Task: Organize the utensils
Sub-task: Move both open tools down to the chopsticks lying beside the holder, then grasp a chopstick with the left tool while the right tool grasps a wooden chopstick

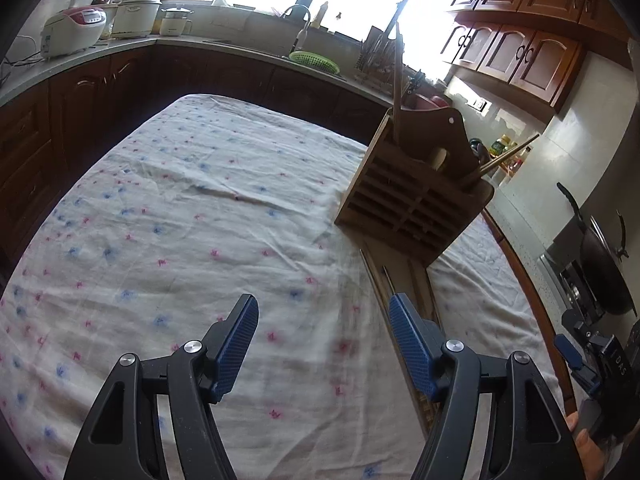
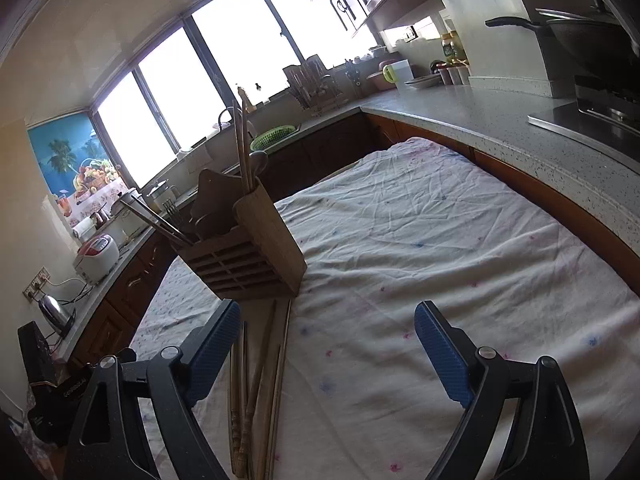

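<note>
Left gripper (image 1: 324,344): jaws wide, holding nothing.
Right gripper (image 2: 328,354): jaws wide, holding nothing.
Loose chopsticks (image 2: 256,384): flat on desk cloth (image 2: 420,248), 6 o'clock of holder.
Wooden holder (image 2: 256,248): upright, chopsticks, fork, spoon inside.
Room: open cloth at holder's 3 o'clock.

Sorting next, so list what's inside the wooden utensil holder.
The wooden utensil holder holds upright chopsticks, slanted chopsticks, a fork and a spoon. Their lower ends are hidden.
</note>
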